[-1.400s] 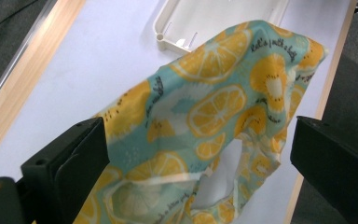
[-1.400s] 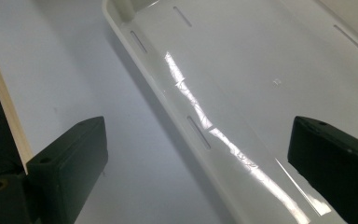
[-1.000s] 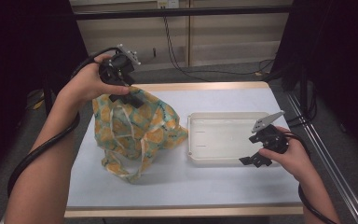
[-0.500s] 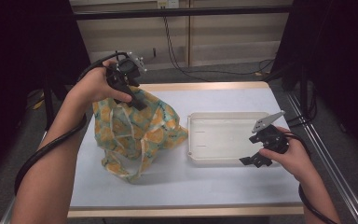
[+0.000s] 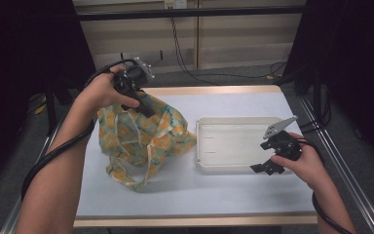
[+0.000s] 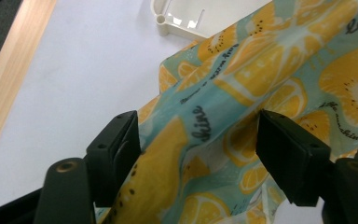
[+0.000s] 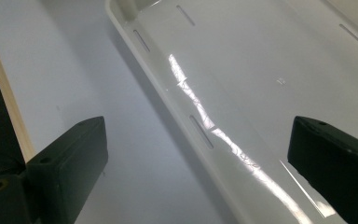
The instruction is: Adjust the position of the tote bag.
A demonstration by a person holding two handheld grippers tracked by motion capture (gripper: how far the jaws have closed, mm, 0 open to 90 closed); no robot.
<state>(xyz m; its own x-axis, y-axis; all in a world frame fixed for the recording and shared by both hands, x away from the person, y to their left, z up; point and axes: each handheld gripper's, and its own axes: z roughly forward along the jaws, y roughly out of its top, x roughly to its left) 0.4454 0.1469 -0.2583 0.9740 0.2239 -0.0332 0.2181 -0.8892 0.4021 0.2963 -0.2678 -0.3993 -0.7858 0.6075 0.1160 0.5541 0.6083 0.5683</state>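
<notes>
A teal cloth bag (image 5: 143, 139) printed with orange slices stands heaped on the left half of the white table. My left gripper (image 5: 141, 105) is at its top, pointing down into it. In the left gripper view a raised fold of the bag (image 6: 242, 93) lies between the jaws of that gripper (image 6: 198, 126); they have just been closing, and the cloth looks loose rather than pinched. My right gripper (image 5: 268, 158) rests open at the near rim of a white plastic tray (image 5: 238, 122). One jaw is over the table and the other over the tray's glossy floor (image 7: 270, 70); nothing lies between its jaws (image 7: 198, 135).
The tray's corner (image 6: 168, 21) sits just beyond the bag. A wooden strip (image 5: 209, 90) edges the table at the back, and a metal rail (image 5: 341, 165) runs along the right side. Black cables trail from both grippers off the near edge.
My left hand has drifted a little to the right over the bag's top, and the bag's peak has shifted with it. The right hand and the tray have kept still.
</notes>
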